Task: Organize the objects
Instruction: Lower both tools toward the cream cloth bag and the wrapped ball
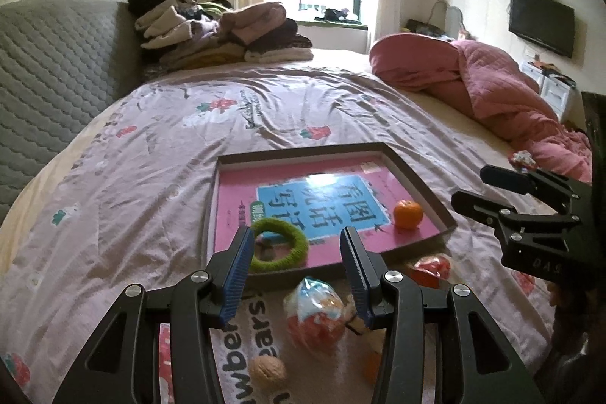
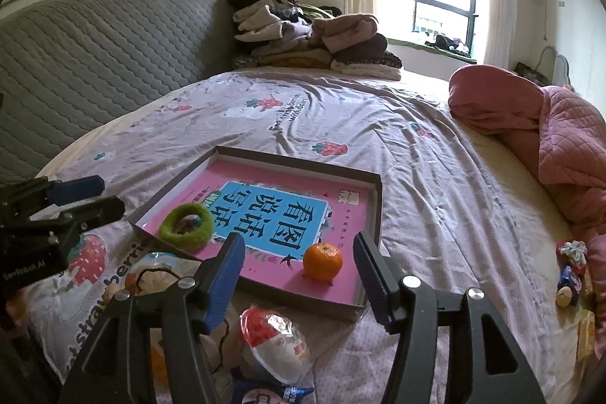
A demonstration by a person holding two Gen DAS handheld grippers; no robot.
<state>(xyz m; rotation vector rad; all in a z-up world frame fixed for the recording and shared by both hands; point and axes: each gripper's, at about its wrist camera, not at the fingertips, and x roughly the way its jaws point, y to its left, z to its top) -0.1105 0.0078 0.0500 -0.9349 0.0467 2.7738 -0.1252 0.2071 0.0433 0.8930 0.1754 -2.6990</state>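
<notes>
- A shallow grey tray lies on the bed, lined with a pink and blue book
- In the tray, a green knitted ring sits at the near left and an orange at the near right, well apart
- Left gripper hovers over the tray's near edge, fingers released and holding nothing
- Right gripper hangs just before the orange, fingers spread wide, not touching it
- Wrapped snack packets and a walnut lie on the sheet just outside the tray
- Folded clothes are stacked by the headboard; a pink quilt lies at the right
</notes>
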